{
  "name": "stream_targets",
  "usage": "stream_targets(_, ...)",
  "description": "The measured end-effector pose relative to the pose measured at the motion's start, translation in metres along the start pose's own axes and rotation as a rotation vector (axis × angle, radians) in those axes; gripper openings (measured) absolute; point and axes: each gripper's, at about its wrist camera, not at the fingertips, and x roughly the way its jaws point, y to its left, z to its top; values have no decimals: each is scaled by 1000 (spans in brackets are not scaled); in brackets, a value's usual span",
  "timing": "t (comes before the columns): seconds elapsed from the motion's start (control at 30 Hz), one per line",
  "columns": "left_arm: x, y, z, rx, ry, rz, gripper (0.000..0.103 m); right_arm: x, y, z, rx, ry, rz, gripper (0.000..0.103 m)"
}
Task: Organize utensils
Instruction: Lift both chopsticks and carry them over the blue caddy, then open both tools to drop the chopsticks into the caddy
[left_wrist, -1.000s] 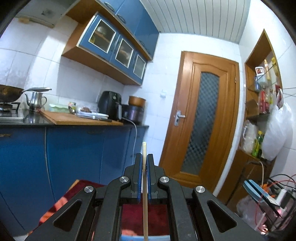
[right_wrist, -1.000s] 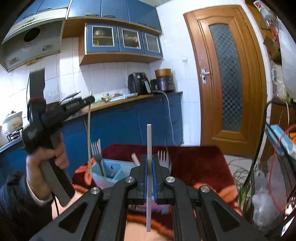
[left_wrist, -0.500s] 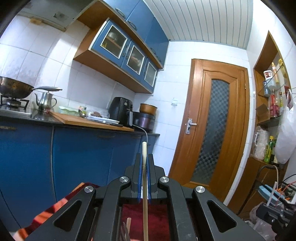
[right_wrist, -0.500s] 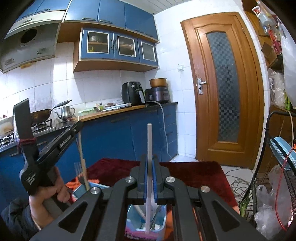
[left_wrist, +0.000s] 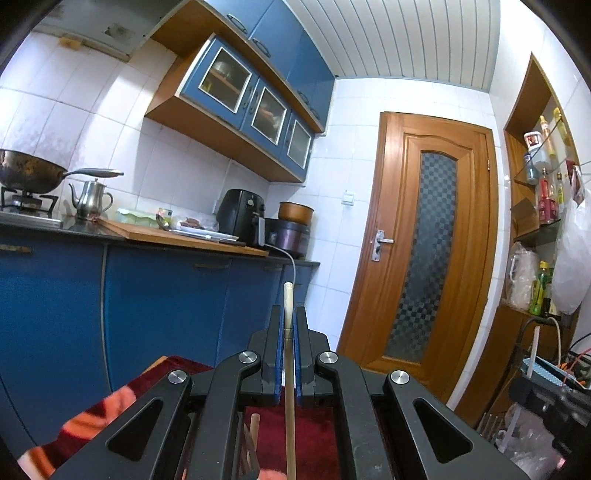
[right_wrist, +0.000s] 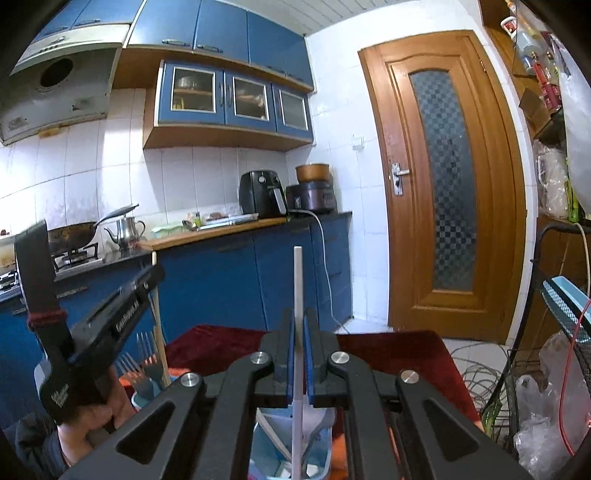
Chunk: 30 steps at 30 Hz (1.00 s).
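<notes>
My left gripper (left_wrist: 289, 325) is shut on a thin wooden chopstick (left_wrist: 289, 413) that stands upright between its pads. In the right wrist view the left gripper (right_wrist: 153, 275) shows at the left, holding that chopstick (right_wrist: 161, 343) over a light blue utensil holder (right_wrist: 147, 397) with several forks (right_wrist: 142, 354). My right gripper (right_wrist: 298, 326) is shut on a white stick-like utensil (right_wrist: 297, 295), upright, its lower end inside a light blue holder compartment (right_wrist: 325, 448).
A red patterned cloth (right_wrist: 399, 354) covers the surface under the holder. Blue kitchen cabinets (right_wrist: 229, 277) and a counter with kettle (right_wrist: 125, 229) and air fryer (right_wrist: 260, 194) stand behind. A wooden door (right_wrist: 443, 184) is at the right, with a wire basket (right_wrist: 546, 369) beside it.
Both grippers have tilted upward, so more wall and ceiling show. The left gripper has lowered toward the fork compartment. The right utensil's lower end has come down into the holder.
</notes>
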Motion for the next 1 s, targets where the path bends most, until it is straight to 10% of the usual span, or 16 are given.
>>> stream_targets(0.53, 3, -1, -12, 11, 34, -3, 5, 18, 7, -20, -21, 94, 58, 7)
stream_targets(1.0, -14, -6, -18, 60, 117, -27, 5, -18, -2, -10, 63, 113, 109, 27)
